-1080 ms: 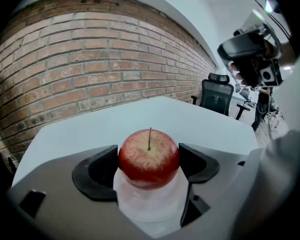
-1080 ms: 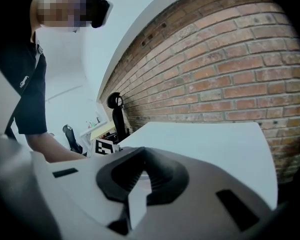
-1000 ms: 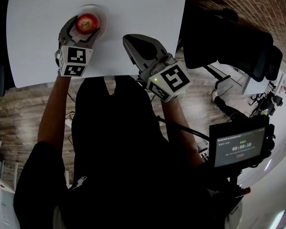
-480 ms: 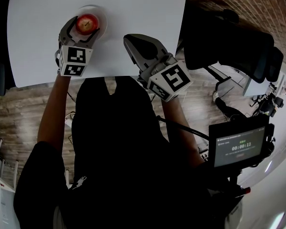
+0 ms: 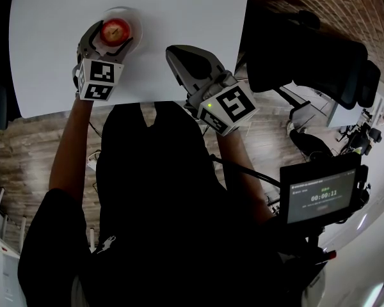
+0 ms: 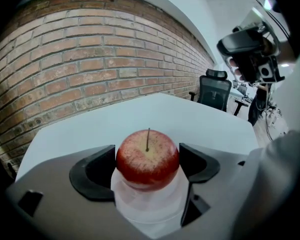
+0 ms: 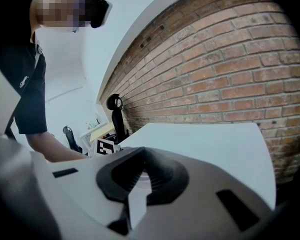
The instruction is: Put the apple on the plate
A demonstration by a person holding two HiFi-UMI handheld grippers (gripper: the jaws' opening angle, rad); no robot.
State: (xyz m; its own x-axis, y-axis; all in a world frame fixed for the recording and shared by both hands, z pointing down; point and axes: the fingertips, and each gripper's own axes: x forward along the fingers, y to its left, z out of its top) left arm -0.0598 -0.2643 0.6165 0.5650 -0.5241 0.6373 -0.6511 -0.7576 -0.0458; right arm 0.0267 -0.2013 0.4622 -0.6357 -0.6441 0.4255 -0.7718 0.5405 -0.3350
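White table (image 5: 179, 24), apple (image 6: 147, 156) stem-up on plate (image 6: 145, 211), gripped by left claw (image 6: 149, 170); right claw (image 7: 140, 180) pinched together.

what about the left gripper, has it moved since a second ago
No. In the head view the left gripper keeps its place against the plate and the table, jaws closed on the apple.

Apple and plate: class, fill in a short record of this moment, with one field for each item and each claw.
plate: white, on the white table
apple: red, stem up, directly above the plate
left claw: shut on the apple, one jaw on each side
right claw: shut, empty, over the table's near edge
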